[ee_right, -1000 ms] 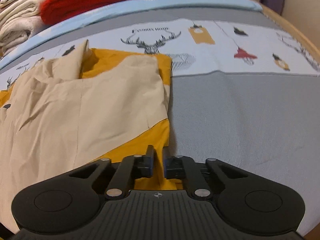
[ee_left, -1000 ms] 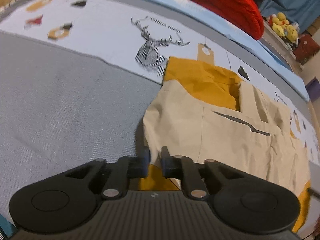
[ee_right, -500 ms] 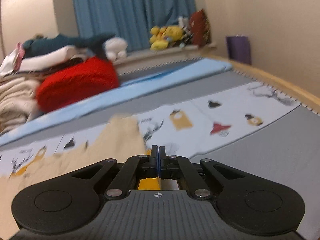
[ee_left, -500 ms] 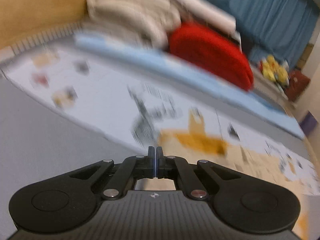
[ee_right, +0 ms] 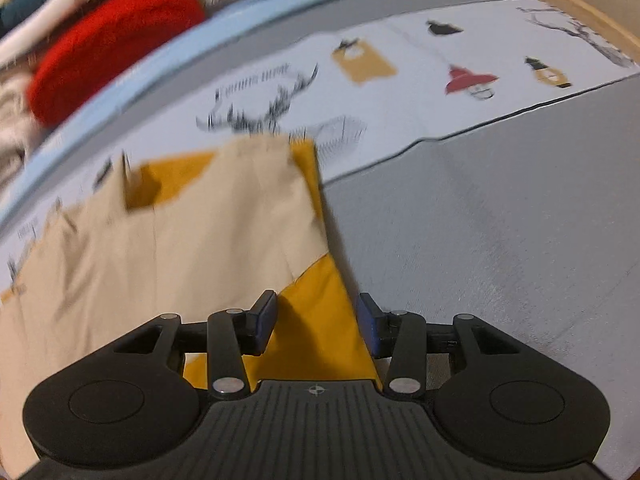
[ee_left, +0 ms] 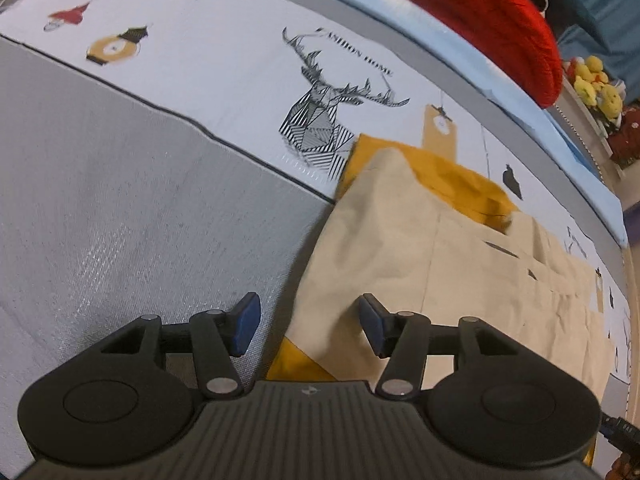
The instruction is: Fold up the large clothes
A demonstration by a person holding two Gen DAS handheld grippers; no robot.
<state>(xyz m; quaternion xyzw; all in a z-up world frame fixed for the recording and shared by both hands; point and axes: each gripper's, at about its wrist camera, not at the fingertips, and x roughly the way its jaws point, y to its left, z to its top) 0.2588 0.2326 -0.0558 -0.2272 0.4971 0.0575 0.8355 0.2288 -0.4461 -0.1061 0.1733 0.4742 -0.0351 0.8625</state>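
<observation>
The left gripper (ee_left: 306, 322) has just opened its jaws, which stand apart and empty over the beige and mustard garment (ee_left: 420, 256); the garment's left edge runs between them, one pad above the grey bed cover (ee_left: 120, 200). The right gripper (ee_right: 316, 322) has likewise just opened, its jaws parted either side of the garment's mustard corner (ee_right: 320, 320) without pressing it. The garment lies flat, reaching up onto the white printed strip with a deer head (ee_left: 320, 120). Farther back sits a red cushion (ee_left: 480, 12).
</observation>
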